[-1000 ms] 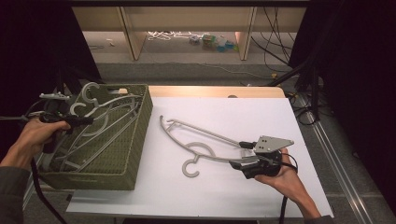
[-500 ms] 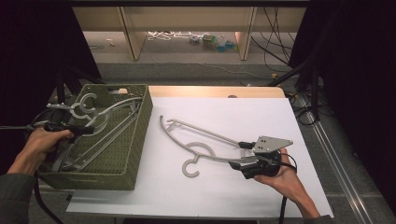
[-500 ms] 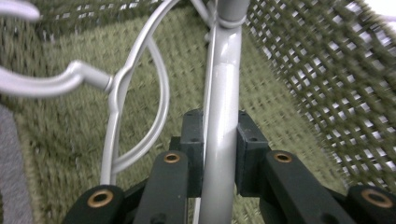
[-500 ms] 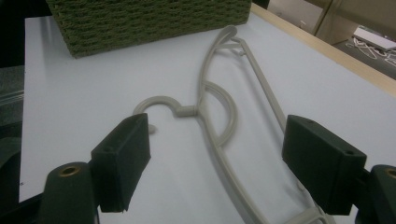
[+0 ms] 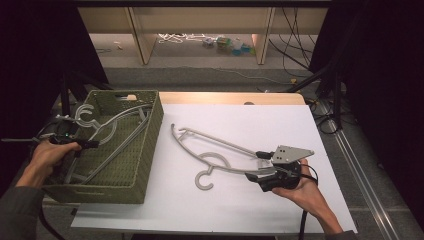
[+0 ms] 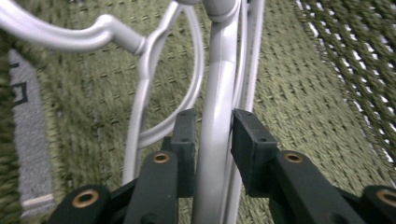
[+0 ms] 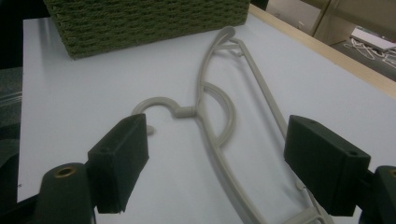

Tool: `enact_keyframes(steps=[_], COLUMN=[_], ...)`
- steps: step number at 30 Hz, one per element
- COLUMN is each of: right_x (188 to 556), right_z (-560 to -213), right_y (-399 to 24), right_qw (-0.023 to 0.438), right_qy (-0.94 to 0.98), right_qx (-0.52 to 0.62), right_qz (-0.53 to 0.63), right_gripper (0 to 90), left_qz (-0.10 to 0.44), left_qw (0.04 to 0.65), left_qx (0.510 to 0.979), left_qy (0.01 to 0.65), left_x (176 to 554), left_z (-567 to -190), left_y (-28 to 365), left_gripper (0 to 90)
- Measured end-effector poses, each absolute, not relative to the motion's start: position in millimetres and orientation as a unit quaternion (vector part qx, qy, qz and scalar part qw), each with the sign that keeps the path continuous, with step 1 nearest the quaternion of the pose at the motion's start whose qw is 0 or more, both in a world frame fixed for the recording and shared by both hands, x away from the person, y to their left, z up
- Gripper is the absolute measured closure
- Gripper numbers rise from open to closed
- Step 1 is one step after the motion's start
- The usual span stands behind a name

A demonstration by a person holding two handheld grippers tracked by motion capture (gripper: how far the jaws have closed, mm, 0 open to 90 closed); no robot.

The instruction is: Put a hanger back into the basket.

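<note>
Grey fabric label [image 6: 28, 154] in green woven basket [image 5: 145, 145], lettering unreadable

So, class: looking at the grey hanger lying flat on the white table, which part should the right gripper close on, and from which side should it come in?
Probably the near shoulder arm of the grey hanger, approached from its end nearest the right gripper. That bar is thin and straight and already runs between the wide-open jaws, as the right gripper view shows. The curved hook would likely slip or swivel.

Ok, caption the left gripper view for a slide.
Left gripper, jaws just opening, astride a grey hanger lying in the green woven basket.
</note>
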State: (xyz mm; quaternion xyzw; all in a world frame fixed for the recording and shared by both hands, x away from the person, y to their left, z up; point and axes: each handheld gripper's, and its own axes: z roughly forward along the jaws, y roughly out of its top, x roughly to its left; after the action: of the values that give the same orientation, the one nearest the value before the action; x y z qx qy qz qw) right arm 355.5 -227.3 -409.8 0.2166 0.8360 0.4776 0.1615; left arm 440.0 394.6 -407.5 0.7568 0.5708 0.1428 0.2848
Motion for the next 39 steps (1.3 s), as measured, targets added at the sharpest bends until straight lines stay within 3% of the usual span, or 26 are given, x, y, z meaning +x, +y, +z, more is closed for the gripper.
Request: enact_keyframes(steps=[3,10,23,32,39], right_x=[356,356,355,356,354], right_z=[-408,-408,-409,-409,-412], right_y=[-229,-229,-227,-229,-227], right_qw=[0.161,0.163,0.174,0.181,0.184], right_qy=[0.838,0.835,0.828,0.813,0.807], right_qx=[0.215,0.217,0.222,0.236,0.241], right_qz=[0.476,0.478,0.484,0.500,0.506], right_gripper=[22.8,22.6,22.0,18.5,18.3], left_qz=[0.163,0.203,0.247,0.231,0.223], left_qw=[0.282,0.332,0.445,0.517,0.532], left_qx=[0.739,0.705,0.665,0.667,0.692], left_qy=[0.591,0.593,0.546,0.483,0.434], left_x=[438,418,362,326,309], left_z=[-403,-385,-343,-335,-344], left_y=[399,396,355,306,264], left_gripper=[55.9,43.8,36.0,32.8,29.8])
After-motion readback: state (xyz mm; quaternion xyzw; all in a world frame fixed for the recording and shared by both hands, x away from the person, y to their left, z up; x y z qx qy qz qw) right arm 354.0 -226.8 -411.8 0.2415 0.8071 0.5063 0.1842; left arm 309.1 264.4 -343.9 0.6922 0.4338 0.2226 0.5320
